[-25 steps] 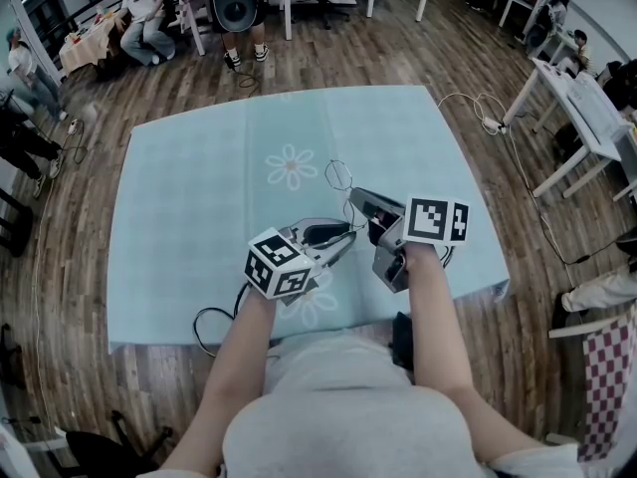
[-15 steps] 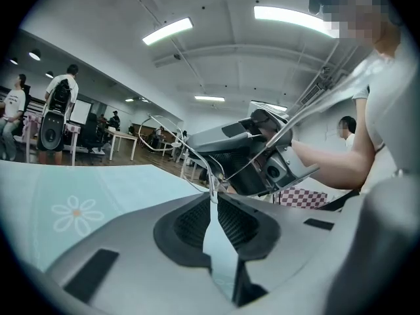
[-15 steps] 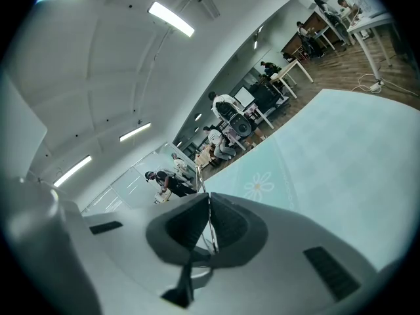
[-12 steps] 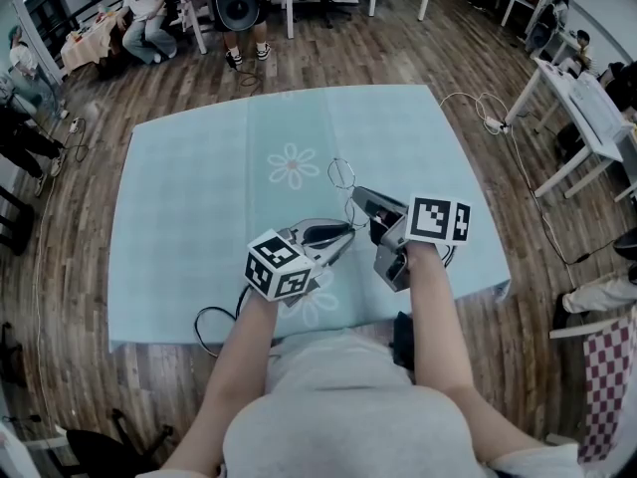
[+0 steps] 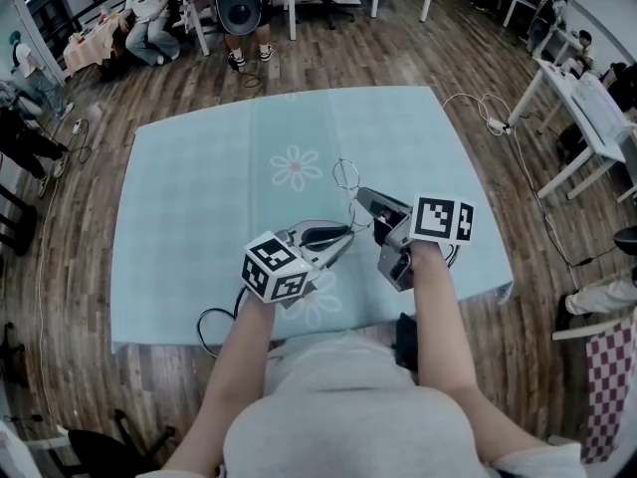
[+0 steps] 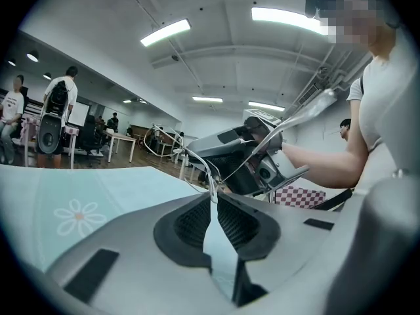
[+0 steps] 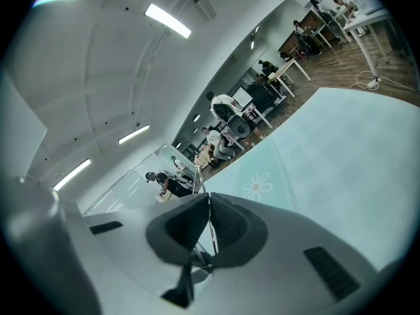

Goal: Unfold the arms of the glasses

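Note:
Thin wire-framed glasses (image 5: 344,174) hang above the light blue tablecloth (image 5: 189,217), held between both grippers. My left gripper (image 5: 349,239) points right, and its pads are shut on a thin wire arm of the glasses (image 6: 197,164) at their tips (image 6: 211,195). My right gripper (image 5: 361,196) points left from the right side, just beyond the left one. Its pads (image 7: 209,201) are shut on another wire part of the glasses (image 7: 212,233). In the left gripper view the right gripper (image 6: 244,157) sits close ahead, with the frame's wire running to it. The lenses show only as faint wire loops.
A daisy print (image 5: 296,166) lies on the cloth left of the glasses. A black cable (image 5: 211,319) loops over the table's near edge. Beyond the table stand a speaker (image 5: 237,6), seated people (image 5: 149,13) and white desks (image 5: 582,103), and a white cord (image 5: 486,116) lies on the wooden floor.

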A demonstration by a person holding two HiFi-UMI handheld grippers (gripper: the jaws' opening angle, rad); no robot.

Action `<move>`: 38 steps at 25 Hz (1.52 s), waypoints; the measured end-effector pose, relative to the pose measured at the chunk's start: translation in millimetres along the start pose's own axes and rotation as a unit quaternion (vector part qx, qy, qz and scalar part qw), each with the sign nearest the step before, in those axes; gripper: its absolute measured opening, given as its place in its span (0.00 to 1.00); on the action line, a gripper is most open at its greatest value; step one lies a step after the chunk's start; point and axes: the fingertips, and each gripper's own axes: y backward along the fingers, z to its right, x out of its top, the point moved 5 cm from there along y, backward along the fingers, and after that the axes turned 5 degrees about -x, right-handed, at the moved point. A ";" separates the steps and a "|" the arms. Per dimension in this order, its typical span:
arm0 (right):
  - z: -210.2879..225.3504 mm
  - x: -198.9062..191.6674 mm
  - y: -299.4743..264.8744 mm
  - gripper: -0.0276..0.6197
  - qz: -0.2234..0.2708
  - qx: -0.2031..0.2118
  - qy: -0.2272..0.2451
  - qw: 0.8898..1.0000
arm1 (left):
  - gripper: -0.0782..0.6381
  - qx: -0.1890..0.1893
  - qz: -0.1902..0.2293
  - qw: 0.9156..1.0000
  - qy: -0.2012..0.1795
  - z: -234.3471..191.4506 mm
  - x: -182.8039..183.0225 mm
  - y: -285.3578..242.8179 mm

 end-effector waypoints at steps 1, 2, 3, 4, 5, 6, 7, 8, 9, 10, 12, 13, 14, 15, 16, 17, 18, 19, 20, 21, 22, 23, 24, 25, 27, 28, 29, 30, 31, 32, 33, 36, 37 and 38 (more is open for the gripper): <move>0.8 0.0 0.0 0.07 -0.001 0.000 0.000 1.000 | 0.17 -0.001 -0.001 1.000 -0.001 0.0 0.0 1.2; 1.4 -0.2 -0.2 0.07 -0.001 0.000 -0.001 1.000 | 0.17 -0.002 -0.001 1.000 -0.002 -0.1 -0.1 2.7; 1.7 -0.4 -0.4 0.07 -0.002 0.000 -0.001 1.000 | 0.16 -0.003 -0.002 1.000 -0.002 -0.1 0.0 4.4; 1.7 -0.7 -0.5 0.07 -0.002 0.000 -0.002 1.000 | 0.16 -0.005 -0.002 1.000 -0.002 0.1 0.3 6.4; 1.5 -0.8 -0.5 0.07 -0.003 0.000 -0.002 1.000 | 0.16 -0.006 -0.001 1.000 -0.001 0.4 0.9 8.4; 1.4 -0.6 -0.7 0.07 -0.003 0.000 -0.002 1.000 | 0.16 -0.007 -0.001 1.000 -0.001 0.6 1.7 10.0; 1.5 -0.3 -0.9 0.07 -0.003 0.000 -0.002 1.000 | 0.16 -0.009 -0.001 1.000 -0.002 0.7 2.6 11.2; 1.7 0.1 -1.2 0.07 -0.003 0.000 -0.002 1.000 | 0.16 -0.009 -0.002 1.000 -0.003 0.7 3.4 12.1; 2.0 0.3 -1.6 0.07 -0.004 0.000 -0.002 1.000 | 0.16 -0.010 -0.002 1.000 -0.004 0.8 4.0 12.9; 2.3 0.4 -1.9 0.07 -0.004 0.000 -0.002 1.000 | 0.16 -0.010 -0.003 1.000 -0.005 0.8 4.5 13.8; 2.7 0.2 -2.2 0.07 -0.006 -0.001 -0.002 1.000 | 0.16 -0.010 -0.004 1.000 -0.006 1.0 4.9 15.9; 2.7 -0.1 -2.3 0.07 -0.006 -0.002 -0.001 1.000 | 0.16 -0.011 -0.004 1.000 -0.007 1.1 4.9 17.2; 2.8 -0.4 -2.5 0.07 -0.007 -0.002 -0.001 1.000 | 0.16 -0.011 -0.004 1.000 -0.007 1.2 4.9 18.7; 2.9 -0.8 -2.6 0.07 -0.008 -0.003 0.000 1.000 | 0.16 -0.012 -0.004 1.000 -0.008 1.4 4.7 20.3; 3.1 -1.3 -2.8 0.07 -0.010 -0.003 0.000 1.000 | 0.16 -0.013 -0.003 1.000 -0.008 1.6 4.5 22.0; 3.5 -1.7 -2.9 0.07 -0.012 -0.003 0.000 1.000 | 0.16 -0.015 -0.003 1.000 -0.007 1.8 4.4 23.7; 3.8 -1.9 -3.1 0.07 -0.014 -0.004 0.001 1.000 | 0.16 -0.018 -0.002 1.000 -0.006 1.9 4.5 25.4; 4.2 -2.0 -3.3 0.07 -0.017 -0.004 0.002 1.000 | 0.16 -0.021 -0.001 1.000 -0.004 1.8 4.8 27.1; 4.6 -2.0 -3.7 0.07 -0.018 -0.003 0.002 1.000 | 0.16 -0.022 -0.001 1.000 -0.004 1.5 5.4 28.9; 4.8 -2.0 -4.2 0.07 -0.020 -0.003 0.001 1.000 | 0.16 -0.022 -0.001 1.000 -0.004 1.1 6.0 30.8; 5.1 -2.2 -4.8 0.07 -0.021 -0.003 0.000 1.000 | 0.16 -0.022 -0.001 1.000 -0.004 0.8 6.7 32.5; 5.6 -2.4 -5.1 0.07 -0.022 -0.002 -0.001 1.000 | 0.16 -0.022 -0.002 1.000 -0.005 0.7 7.5 34.0; 6.1 -2.6 -5.4 0.07 -0.023 -0.002 -0.001 1.000 | 0.16 -0.021 -0.002 1.000 -0.006 0.8 8.2 35.3; 6.7 -2.8 -5.7 0.07 -0.024 -0.002 -0.001 1.000 | 0.16 -0.019 -0.002 1.000 -0.008 0.8 8.7 36.3; 8.0 -3.1 -6.5 0.07 -0.026 -0.001 -0.001 1.000 | 0.16 -0.015 -0.004 1.000 -0.012 0.4 8.9 38.4; 8.6 -3.4 -6.9 0.07 -0.027 -0.001 -0.001 1.000 | 0.16 -0.013 -0.005 1.000 -0.014 0.0 8.9 39.5; 8.9 -3.7 -7.3 0.07 -0.028 -0.001 -0.001 1.000 | 0.16 -0.012 -0.005 1.000 -0.015 -0.3 9.0 40.8; 9.0 -4.0 -7.5 0.07 -0.028 -0.001 -0.001 1.000 | 0.16 -0.012 -0.004 1.000 -0.016 -0.4 9.1 42.2; 9.1 -4.3 -7.4 0.07 -0.029 -0.002 -0.002 1.000 | 0.16 -0.012 -0.003 1.000 -0.016 -0.4 9.4 43.6; 9.4 -4.7 -7.3 0.07 -0.029 -0.002 -0.002 1.000 | 0.16 -0.011 -0.001 1.000 -0.016 -0.4 9.6 45.0; 9.8 -5.0 -7.2 0.07 -0.030 -0.003 -0.002 1.000 | 0.16 -0.011 0.000 1.000 -0.015 -0.3 9.8 46.4; 11.7 -5.5 -7.2 0.07 -0.031 -0.006 -0.003 0.999 | 0.16 -0.008 0.005 1.000 -0.016 -1.0 11.6 50.5; 12.4 -5.5 -7.2 0.07 -0.031 -0.006 -0.003 0.999 | 0.16 -0.008 0.007 1.000 -0.016 -1.5 12.3 51.7; 13.1 -5.6 -7.3 0.07 -0.032 -0.007 -0.004 0.999 | 0.16 -0.007 0.008 1.000 -0.017 -2.1 12.8 53.0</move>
